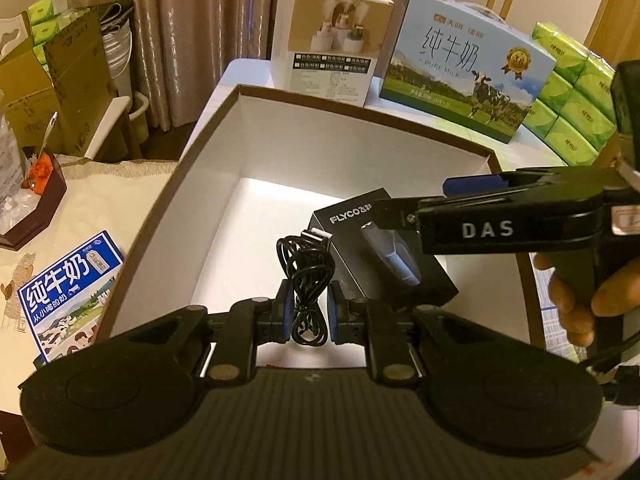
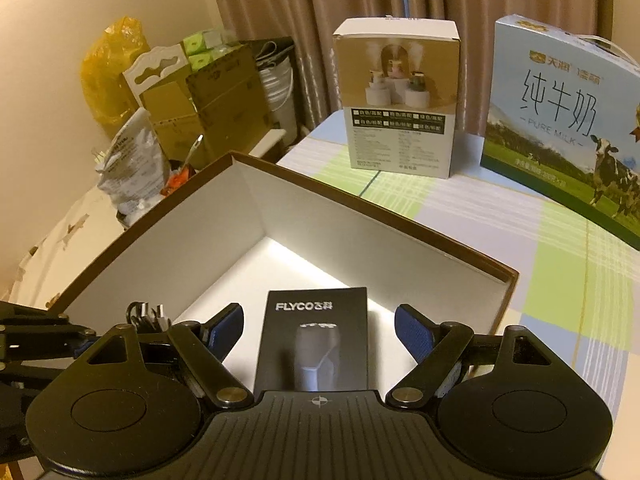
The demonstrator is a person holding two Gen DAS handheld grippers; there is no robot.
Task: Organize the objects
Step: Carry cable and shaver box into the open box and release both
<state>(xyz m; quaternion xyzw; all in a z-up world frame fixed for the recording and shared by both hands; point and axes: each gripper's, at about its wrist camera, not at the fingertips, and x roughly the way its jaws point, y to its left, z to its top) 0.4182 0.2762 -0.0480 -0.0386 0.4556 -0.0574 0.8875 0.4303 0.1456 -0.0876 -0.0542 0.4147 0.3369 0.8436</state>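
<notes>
While I watch through the left wrist camera, my left gripper [image 1: 307, 312] is clamped tight on a coiled black cable [image 1: 306, 276], its blue pads pressing the bundle from both sides above the open box [image 1: 360, 144]. The FLYCO carton [image 1: 360, 280] sits inside that box, just right of the cable. My right gripper [image 1: 416, 196] reaches in from the right over the carton, a hand [image 1: 576, 296] on its handle. Behind the box stand a white carton [image 1: 332, 36] and a milk case [image 1: 464, 64].

From the right wrist camera, my right gripper [image 2: 319, 330] has its jaws wide apart, holding nothing, the FLYCO carton [image 2: 316, 340] lying between them on the box [image 2: 360, 232] floor. The cable [image 2: 146, 314] peeks in at left.
</notes>
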